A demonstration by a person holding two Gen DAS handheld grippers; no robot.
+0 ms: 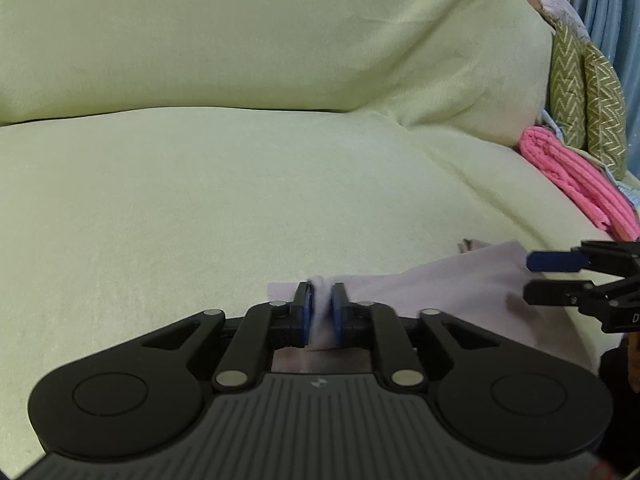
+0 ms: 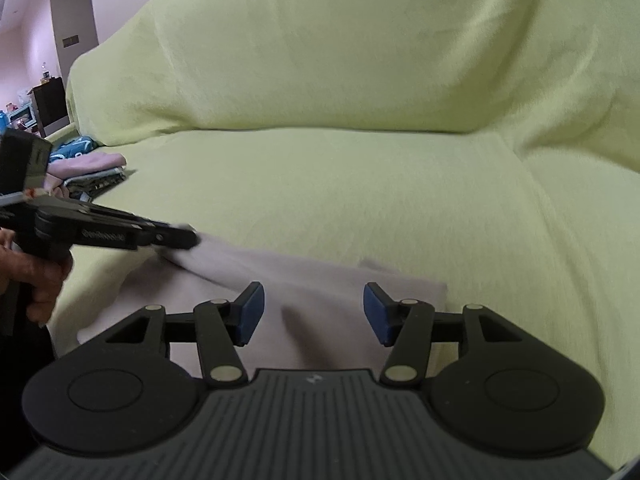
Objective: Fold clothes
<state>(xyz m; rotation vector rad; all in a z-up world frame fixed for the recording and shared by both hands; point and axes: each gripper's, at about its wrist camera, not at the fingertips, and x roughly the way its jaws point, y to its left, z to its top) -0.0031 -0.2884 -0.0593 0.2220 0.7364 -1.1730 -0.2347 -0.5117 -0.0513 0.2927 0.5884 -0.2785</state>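
A pale lilac garment (image 1: 436, 284) lies on the green-covered sofa seat (image 1: 200, 200). My left gripper (image 1: 322, 308) is shut on a bunched edge of this garment, which pokes up between the blue pads. In the right wrist view the garment (image 2: 320, 280) lies flat under my right gripper (image 2: 314, 314), which is open and empty just above it. The left gripper (image 2: 188, 238) enters from the left there, pinching the cloth's far left edge. The right gripper (image 1: 536, 276) shows at the right edge of the left wrist view, open.
A folded pink cloth (image 1: 576, 184) and zigzag-patterned cushions (image 1: 588, 92) sit at the sofa's right end. A stack of folded clothes (image 2: 92, 168) lies at the sofa's left end. The sofa back (image 2: 360, 48) rises behind. A room with dark furniture (image 2: 44, 100) shows far left.
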